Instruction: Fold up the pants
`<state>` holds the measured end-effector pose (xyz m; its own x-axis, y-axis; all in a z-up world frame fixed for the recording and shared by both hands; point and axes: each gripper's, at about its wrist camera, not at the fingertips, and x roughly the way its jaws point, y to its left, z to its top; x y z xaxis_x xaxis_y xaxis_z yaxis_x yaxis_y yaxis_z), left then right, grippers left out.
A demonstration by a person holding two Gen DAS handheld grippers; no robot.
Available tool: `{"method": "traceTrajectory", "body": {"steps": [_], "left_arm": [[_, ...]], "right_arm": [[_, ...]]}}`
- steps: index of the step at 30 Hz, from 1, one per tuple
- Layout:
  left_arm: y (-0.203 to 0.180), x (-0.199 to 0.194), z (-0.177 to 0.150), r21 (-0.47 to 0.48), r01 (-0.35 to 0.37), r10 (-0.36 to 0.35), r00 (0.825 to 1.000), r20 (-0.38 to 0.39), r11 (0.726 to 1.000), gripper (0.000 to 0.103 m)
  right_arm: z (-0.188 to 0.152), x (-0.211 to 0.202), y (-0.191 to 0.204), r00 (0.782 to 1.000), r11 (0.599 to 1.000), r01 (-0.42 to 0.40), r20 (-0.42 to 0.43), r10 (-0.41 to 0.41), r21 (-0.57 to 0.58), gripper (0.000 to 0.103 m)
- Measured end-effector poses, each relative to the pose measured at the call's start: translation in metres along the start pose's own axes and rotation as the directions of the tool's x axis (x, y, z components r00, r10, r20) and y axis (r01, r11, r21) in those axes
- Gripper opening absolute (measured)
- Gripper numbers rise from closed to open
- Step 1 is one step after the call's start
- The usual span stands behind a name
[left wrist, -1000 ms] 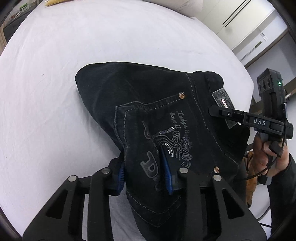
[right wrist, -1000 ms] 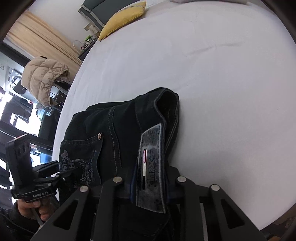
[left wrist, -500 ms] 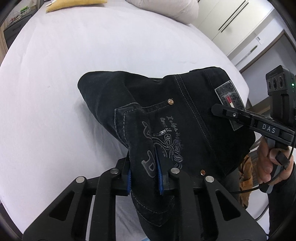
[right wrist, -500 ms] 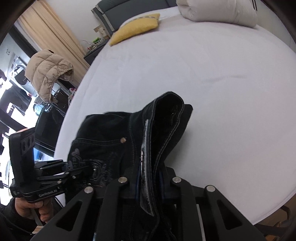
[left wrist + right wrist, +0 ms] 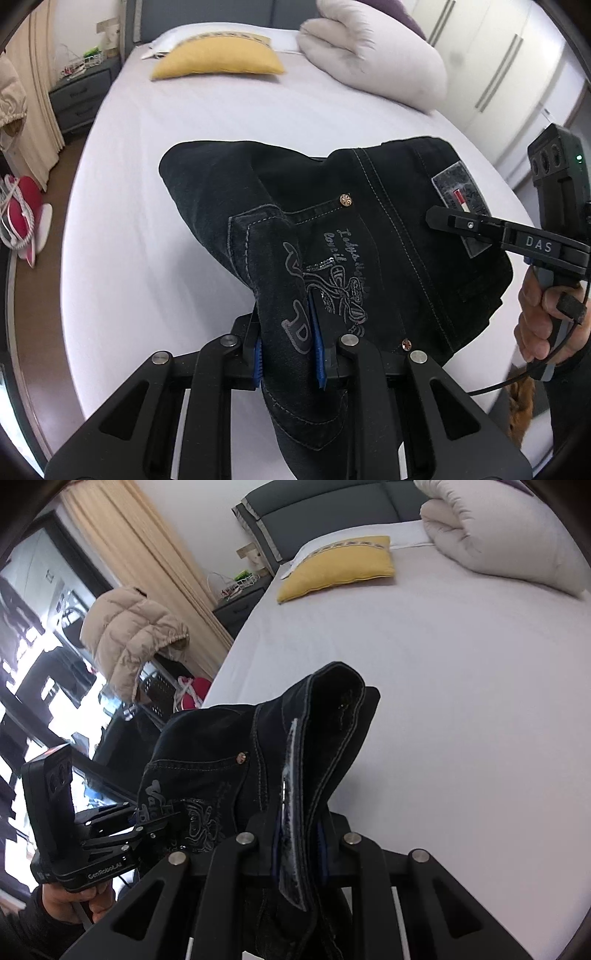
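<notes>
My pants (image 5: 373,236) are black denim w/ grey stitching, a grey embroidered bow & script on the back pocket, copper rivets and a grey waist patch (image 5: 461,201) w/ a red-white stripe. My left gripper (image 5: 288,345) is black w/ blue pads; right gripper (image 5: 299,843) same. Bed sheet (image 5: 155,206) white, pillow (image 5: 218,61) mustard yellow w/ a patterned trim, duvet roll (image 5: 373,55) off-white.

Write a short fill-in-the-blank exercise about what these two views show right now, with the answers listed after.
1. Both hand-held grippers are shut on a pair of black ____.
2. The left hand-held gripper pinches the pants at the embroidered back ____.
3. The right hand-held gripper clamps the waistband by the grey patch.
4. The pillow near the headboard is ____.

Answers: pants; pocket; yellow
</notes>
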<state>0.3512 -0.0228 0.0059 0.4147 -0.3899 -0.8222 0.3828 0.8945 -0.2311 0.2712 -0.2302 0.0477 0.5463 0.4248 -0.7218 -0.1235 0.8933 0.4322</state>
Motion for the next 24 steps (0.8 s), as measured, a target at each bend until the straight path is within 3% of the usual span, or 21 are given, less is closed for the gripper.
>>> {"method": "traceTrajectory", "body": {"steps": [6, 11, 14, 17, 18, 21, 23, 24], "left_arm": [[0.063, 0.045, 0.036, -0.032, -0.007, 0.007, 1.000, -0.016, 0.999, 0.019], [0.104, 0.099, 0.035, -0.076, 0.004, -0.011, 0.996, -0.086, 0.997, 0.019], [0.113, 0.108, 0.031, -0.076, 0.025, -0.030, 0.997, -0.069, 0.997, 0.024], [0.120, 0.106, 0.019, -0.076, 0.014, -0.018, 0.999, -0.047, 0.997, 0.038], [0.120, 0.102, 0.014, -0.084, 0.021, -0.024, 0.999, -0.035, 0.996, 0.041], [0.129, 0.080, -0.001, -0.127, 0.036, -0.036, 0.999, 0.002, 0.991, 0.043], [0.129, 0.062, -0.011, -0.131, 0.002, 0.002, 1.000, 0.031, 0.991, 0.043], [0.128, 0.049, -0.017, -0.133, -0.007, 0.015, 0.998, 0.054, 0.991, 0.049]], "right_arm": [[0.051, 0.077, -0.011, 0.998, 0.995, -0.053, -0.031, 0.056, 0.084, 0.017], [0.050, 0.138, -0.036, 0.993, 0.989, -0.019, -0.113, 0.036, 0.148, 0.017], [0.037, 0.150, -0.058, 0.993, 0.976, -0.045, -0.100, 0.068, 0.215, 0.018], [0.028, 0.153, -0.076, 0.994, 0.963, -0.058, -0.073, 0.079, 0.262, 0.032], [0.025, 0.153, -0.083, 0.992, 0.950, -0.094, -0.053, 0.115, 0.299, 0.033], [0.021, 0.145, -0.091, 0.987, 0.917, -0.142, -0.019, 0.160, 0.373, 0.050], [0.018, 0.125, -0.084, 0.996, 0.933, -0.085, 0.015, 0.085, 0.351, 0.059], [0.015, 0.115, -0.081, 0.998, 0.939, -0.060, 0.032, 0.052, 0.339, 0.062]]}}
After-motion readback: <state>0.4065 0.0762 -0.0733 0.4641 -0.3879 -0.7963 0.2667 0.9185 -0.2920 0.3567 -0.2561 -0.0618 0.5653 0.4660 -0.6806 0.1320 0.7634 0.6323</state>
